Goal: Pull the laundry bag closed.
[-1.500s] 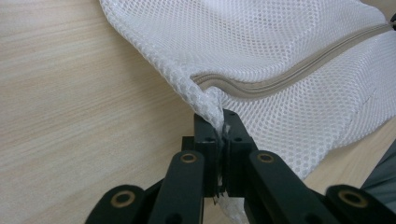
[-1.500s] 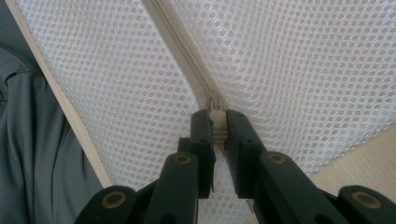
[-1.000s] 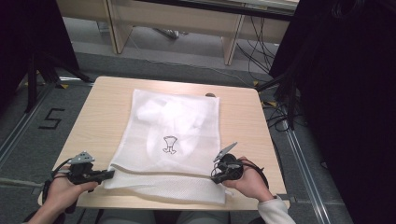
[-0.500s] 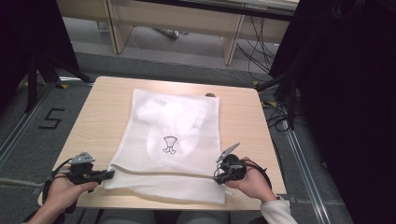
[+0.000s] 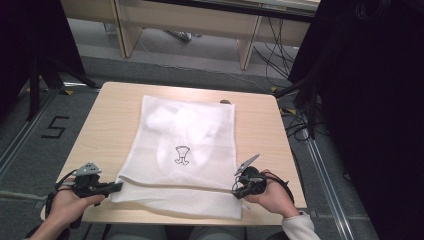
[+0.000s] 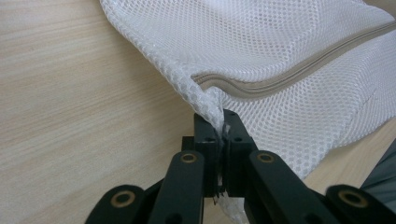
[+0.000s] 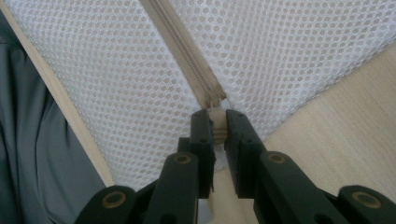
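- The white mesh laundry bag (image 5: 187, 150) lies flat in the middle of the desk (image 5: 110, 125). Its near edge hangs a little over the front of the desk, at the bottom of the high view.
- The left tool (image 6: 219, 140) is clenched on the bag's corner, right where the zipper (image 6: 299, 79) ends. It pinches just a thin bit of mesh. If the pull is hard, the mesh may slip out or tear.
- The right tool (image 7: 215, 133) is clenched on the small zipper pull (image 7: 215, 122) at the other end of the zipper, in the middle of the right gripper view. The pull is tiny and smooth, so it may pop out from between the jaws.
- If the right tool pulls up or sideways and not along the zipper line, I think the slider may jam in the mesh.
- If the left tool lets the corner go slack, the bag may bunch up and slide with the pull. Then the zipper does not open.
- Something white sits inside the bag, in the upper part of the high view. I cannot tell what it is. If the bag gets dragged toward the near edge, the whole thing may fall off the desk.
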Motion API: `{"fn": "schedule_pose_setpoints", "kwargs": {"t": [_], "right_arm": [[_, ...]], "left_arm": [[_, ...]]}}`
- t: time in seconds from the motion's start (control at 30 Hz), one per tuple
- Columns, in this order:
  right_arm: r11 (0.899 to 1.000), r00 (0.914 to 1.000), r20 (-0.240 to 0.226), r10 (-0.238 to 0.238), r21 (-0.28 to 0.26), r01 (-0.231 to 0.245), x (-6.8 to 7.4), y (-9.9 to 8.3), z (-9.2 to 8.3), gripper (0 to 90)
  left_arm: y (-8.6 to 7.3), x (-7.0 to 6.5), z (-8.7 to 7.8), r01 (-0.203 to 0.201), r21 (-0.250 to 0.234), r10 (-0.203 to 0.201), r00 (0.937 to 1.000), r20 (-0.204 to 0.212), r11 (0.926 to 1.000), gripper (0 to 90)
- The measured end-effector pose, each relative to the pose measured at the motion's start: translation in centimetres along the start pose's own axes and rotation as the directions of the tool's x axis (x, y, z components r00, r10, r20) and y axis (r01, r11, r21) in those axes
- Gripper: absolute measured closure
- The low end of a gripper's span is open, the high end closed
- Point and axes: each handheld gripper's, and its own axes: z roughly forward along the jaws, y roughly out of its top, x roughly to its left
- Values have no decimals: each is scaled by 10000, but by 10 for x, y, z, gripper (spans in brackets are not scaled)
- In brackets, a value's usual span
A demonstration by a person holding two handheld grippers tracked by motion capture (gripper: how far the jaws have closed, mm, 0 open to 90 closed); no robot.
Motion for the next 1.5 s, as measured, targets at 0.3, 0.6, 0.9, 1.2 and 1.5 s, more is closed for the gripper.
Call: {"fn": "schedule_pose_setpoints", "kwargs": {"t": [0.3,0.6,0.9,1.2,1.5], "right_arm": [[9998,9999,32,-116,162,115,-1,0,2,823],[9991,9994,0,-360,231,360,2,1,4,816],[9974,9991,-136,-391,-610,382,4,3,3,711],[9723,9945,240,1024,-2134,-949,-1,3,-1,573],[9291,9827,345,1819,-3334,-1603,-9,0,-2,518]], "left_arm": [[-1,-1,2,19,52,-19,10000,-8,10000,862],[-3,1,4,-429,764,426,9991,55,9962,845],[-5,0,6,-626,1135,638,9979,-69,9916,720],[-4,2,-2,-661,-143,649,9951,-747,9977,445],[-1,1,-6,-780,-921,660,9897,-1268,9927,324]]}}
